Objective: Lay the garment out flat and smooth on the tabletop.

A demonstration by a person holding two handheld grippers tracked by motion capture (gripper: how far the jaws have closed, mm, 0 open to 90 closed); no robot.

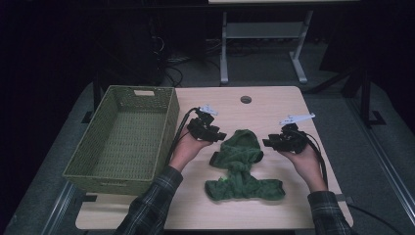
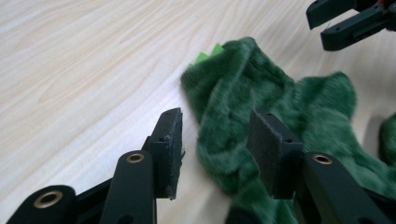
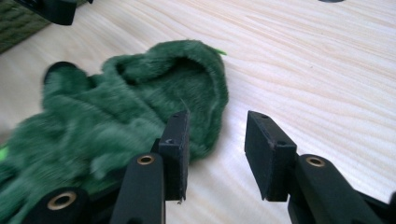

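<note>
Gripper (image 2: 215, 140) view: bright green tag (image 2: 209, 53)

Brightness: the high view is dim, the room behind the desk (image 1: 274, 98) nearly black.
Gripper views: bright, evenly lit wood.
Blur: the green cloth (image 2: 243, 102) looks soft and smeared.

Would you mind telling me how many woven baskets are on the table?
1. The woven basket sits at the left edge of the table, beside the left tongs and left of the green garment.
</note>
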